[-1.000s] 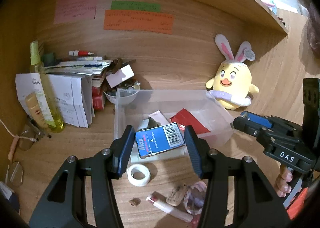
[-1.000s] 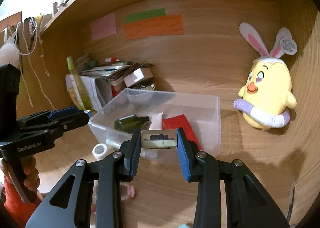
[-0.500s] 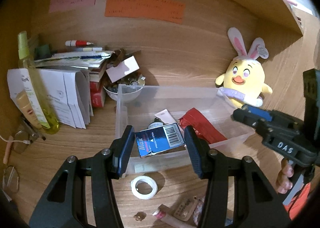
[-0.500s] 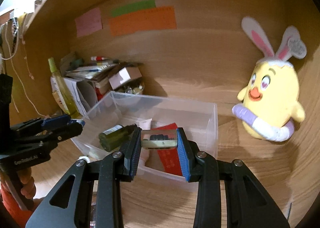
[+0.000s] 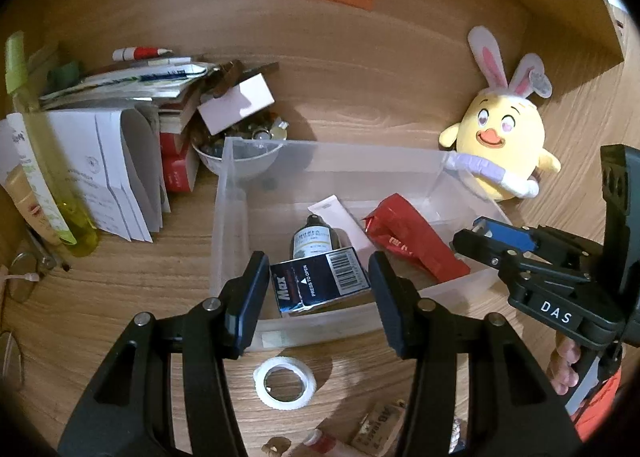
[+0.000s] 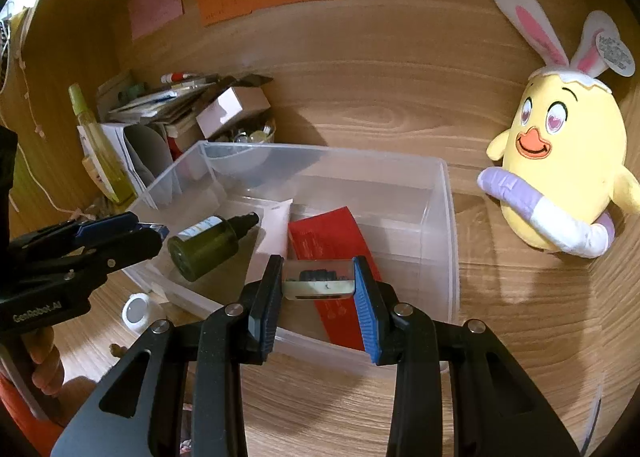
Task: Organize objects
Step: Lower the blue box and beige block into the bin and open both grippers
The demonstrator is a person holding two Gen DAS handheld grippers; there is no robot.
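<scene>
A clear plastic bin (image 5: 236, 161) (image 6: 436, 225) stands on the wooden desk. It holds a dark green bottle (image 6: 204, 245) (image 5: 314, 241), a white tube (image 6: 274, 231) and a red packet (image 5: 412, 241) (image 6: 324, 237). My left gripper (image 5: 318, 289) is shut on a blue Max staple box (image 5: 320, 285) held over the bin's near wall. My right gripper (image 6: 318, 283) is shut on a small clear case (image 6: 318, 283) with dark contents, held over the bin's front edge. Each gripper shows in the other's view.
A yellow bunny-eared plush (image 5: 500, 137) (image 6: 560, 161) sits right of the bin. Papers, a bowl of small items (image 5: 236, 149) and a yellow spray bottle (image 5: 44, 161) crowd the left. A white tape roll (image 5: 285, 377) and small items lie in front.
Both grippers moved forward toward the bin, each still holding its object. The staple box and clear case now hang over the bin's near edge.
</scene>
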